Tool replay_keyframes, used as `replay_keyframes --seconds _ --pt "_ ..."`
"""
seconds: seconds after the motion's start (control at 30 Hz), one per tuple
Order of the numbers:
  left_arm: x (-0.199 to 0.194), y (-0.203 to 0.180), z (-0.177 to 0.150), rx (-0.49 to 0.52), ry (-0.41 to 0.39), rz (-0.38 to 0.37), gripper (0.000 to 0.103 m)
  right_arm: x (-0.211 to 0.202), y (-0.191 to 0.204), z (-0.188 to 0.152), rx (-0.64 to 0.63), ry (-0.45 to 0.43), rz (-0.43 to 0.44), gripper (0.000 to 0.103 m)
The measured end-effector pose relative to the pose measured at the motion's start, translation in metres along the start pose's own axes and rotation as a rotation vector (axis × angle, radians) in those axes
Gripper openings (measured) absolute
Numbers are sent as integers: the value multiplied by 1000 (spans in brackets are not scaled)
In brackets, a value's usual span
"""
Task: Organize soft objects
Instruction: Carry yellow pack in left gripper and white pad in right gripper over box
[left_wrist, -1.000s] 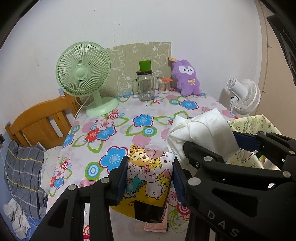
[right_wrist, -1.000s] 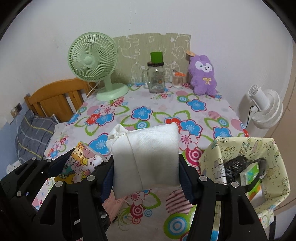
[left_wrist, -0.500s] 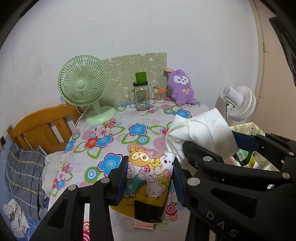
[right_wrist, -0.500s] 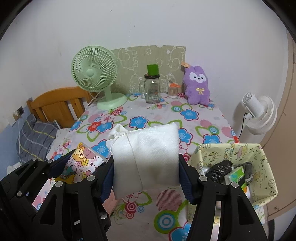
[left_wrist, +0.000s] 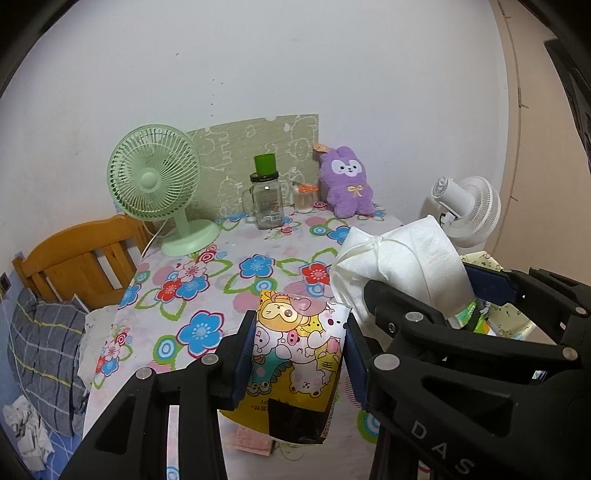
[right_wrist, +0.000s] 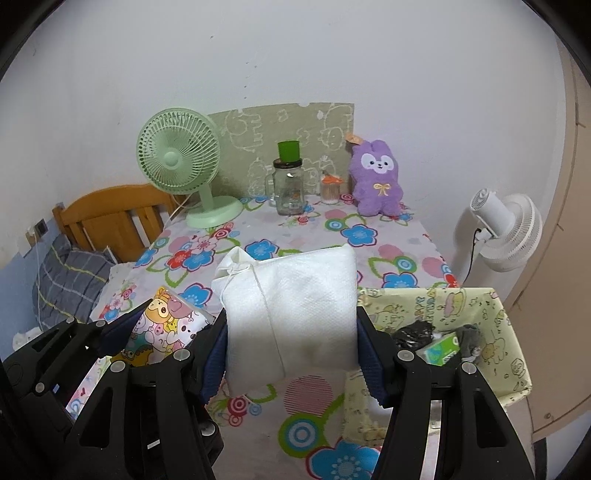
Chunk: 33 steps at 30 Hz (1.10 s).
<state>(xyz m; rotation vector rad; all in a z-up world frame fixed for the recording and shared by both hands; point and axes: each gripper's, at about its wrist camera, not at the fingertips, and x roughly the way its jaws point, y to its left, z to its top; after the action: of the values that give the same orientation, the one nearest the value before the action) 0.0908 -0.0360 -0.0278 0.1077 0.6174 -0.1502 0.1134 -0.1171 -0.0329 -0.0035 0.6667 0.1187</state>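
My left gripper (left_wrist: 299, 352) squeezes the cartoon packet (left_wrist: 295, 354); my right gripper (right_wrist: 290, 347) squeezes the white bundle (right_wrist: 291, 314). Only the right view shows inside the yellow basket (right_wrist: 513, 332).

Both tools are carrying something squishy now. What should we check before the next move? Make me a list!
1. Right tool shut on the white tied bundle, pads pressing both sides: ok.
2. Left tool shut on the cartoon-print packet: ok.
3. Both loads lifted off the flowered tablecloth: ok.
4. Yellow patterned fabric bin open at the top: ok.
5. Room left in the bin: cannot tell; a black bag and a green tissue pack already lie inside.
6. Bundle's string tied fast: cannot tell.
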Motion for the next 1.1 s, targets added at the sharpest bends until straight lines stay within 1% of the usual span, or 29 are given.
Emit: replay_keyframes --seconds 0.2,0.7,0.9,1.1 --pt "1 -17 5 -3 -6 -12 45 -6 -17 0 14 -15 -14 64" --pt "11 -64 17 43 -17 -56 45 -11 -66 0 46 -27 -54 64" --pt "17 -81 21 65 -16 -73 45 -10 -85 -1 58 -28 -71 64" --pt "28 -99 22 91 0 -107 45 -8 -104 -4 77 -20 -97 64"
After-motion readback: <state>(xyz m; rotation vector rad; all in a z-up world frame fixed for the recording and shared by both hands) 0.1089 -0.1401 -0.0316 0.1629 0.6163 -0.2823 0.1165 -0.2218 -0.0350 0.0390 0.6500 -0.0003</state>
